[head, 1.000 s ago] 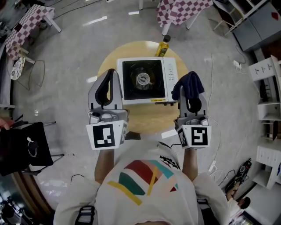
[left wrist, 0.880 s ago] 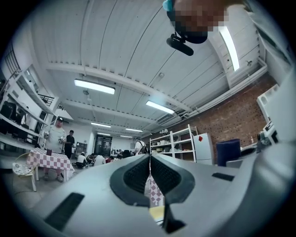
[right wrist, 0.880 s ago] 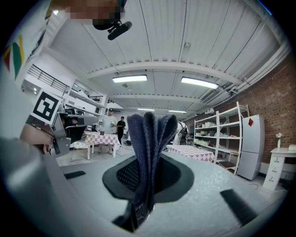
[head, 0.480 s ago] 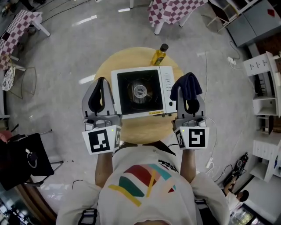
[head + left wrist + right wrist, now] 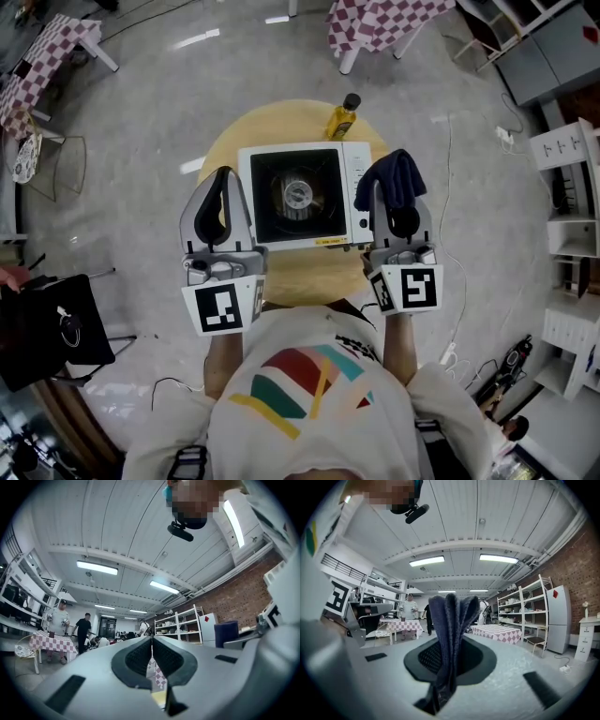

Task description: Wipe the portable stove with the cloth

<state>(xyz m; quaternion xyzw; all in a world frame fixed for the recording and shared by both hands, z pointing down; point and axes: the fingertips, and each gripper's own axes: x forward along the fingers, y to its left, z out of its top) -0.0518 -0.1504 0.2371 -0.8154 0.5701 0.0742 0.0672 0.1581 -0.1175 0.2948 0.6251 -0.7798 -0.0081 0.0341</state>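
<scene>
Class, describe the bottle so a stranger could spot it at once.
Find the round wooden table in the middle of the head view, with a white portable stove on it. The bottle stands beyond the stove's far edge: small, yellow, dark-capped.

A dark blue cloth (image 5: 395,178), a white stove (image 5: 300,194) with a black top, a yellow bottle (image 5: 341,119), a pale wooden table (image 5: 309,274), maroon-and-white checked tablecloths (image 5: 375,21), a grey floor (image 5: 141,122).

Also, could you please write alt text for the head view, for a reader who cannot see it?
Seen from above, a person holds a right claw shut on a dark blue cloth and an empty, shut left claw on either side of a white portable stove. The stove sits on a round wooden table with a yellow bottle behind it.
</scene>
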